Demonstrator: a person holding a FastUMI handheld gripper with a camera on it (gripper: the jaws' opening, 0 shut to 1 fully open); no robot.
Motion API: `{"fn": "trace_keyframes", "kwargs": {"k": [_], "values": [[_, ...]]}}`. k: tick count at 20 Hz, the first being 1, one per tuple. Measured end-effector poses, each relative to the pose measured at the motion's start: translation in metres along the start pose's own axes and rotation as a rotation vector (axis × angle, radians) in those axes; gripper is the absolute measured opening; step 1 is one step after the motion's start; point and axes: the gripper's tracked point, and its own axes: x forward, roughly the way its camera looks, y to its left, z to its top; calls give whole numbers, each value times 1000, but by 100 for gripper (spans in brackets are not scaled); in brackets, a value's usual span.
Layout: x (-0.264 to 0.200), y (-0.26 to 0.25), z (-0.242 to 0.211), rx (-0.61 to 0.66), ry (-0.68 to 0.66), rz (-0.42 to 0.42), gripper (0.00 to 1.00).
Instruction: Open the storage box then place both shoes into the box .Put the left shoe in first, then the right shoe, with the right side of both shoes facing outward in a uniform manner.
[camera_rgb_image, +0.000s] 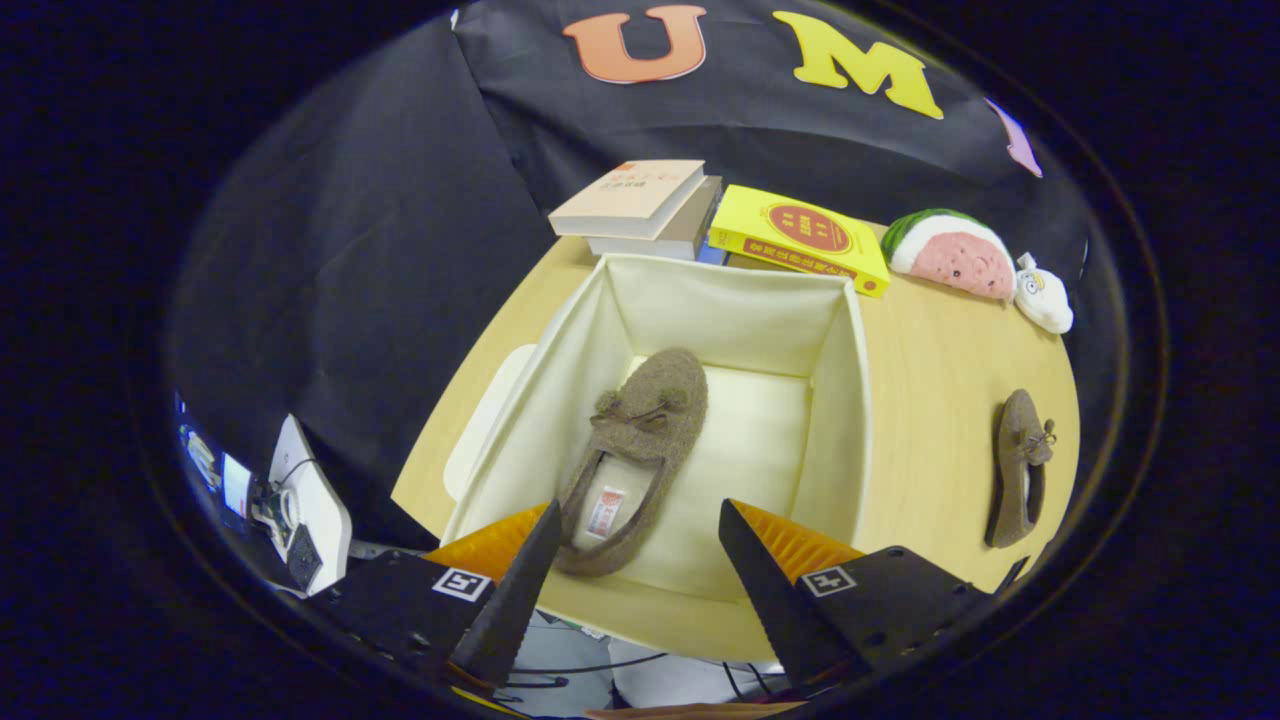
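Your tool (640, 520) is hovering spread and empty above the storage box (840, 400); one shoe (630, 450) is lying inside, just ahead of its fingers; the second shoe (1020, 465) is resting on the surface (950, 340).

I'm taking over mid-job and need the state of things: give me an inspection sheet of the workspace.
Surface: light wooden table, round-edged.
Job's things: storage box open, its lid lying on the table beside it; one brown shoe inside the box, nearer the lid side; second shoe on the table on the box's other side, clear of it.
Clutter: stacked books, yellow book, watermelon plush, small white plush, all beyond the box.
Grippers: gripper open, fingers spread over the box's near edge, holding nothing.
Cables: thin dark cables below the table edge.
Surroundings: black cloth wall; white device off the table.
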Motion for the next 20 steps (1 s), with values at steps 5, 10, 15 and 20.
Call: {"fn": "trace_keyframes", "kwargs": {"k": [5,10,15,20], "values": [[-50,-56,-5,10,-53,-51,97],[-84,-124,-13,63,-95,-85,97],[-97,-209,-26,139,-103,-154,97],[-92,-303,-41,205,-80,-262,97]]}}
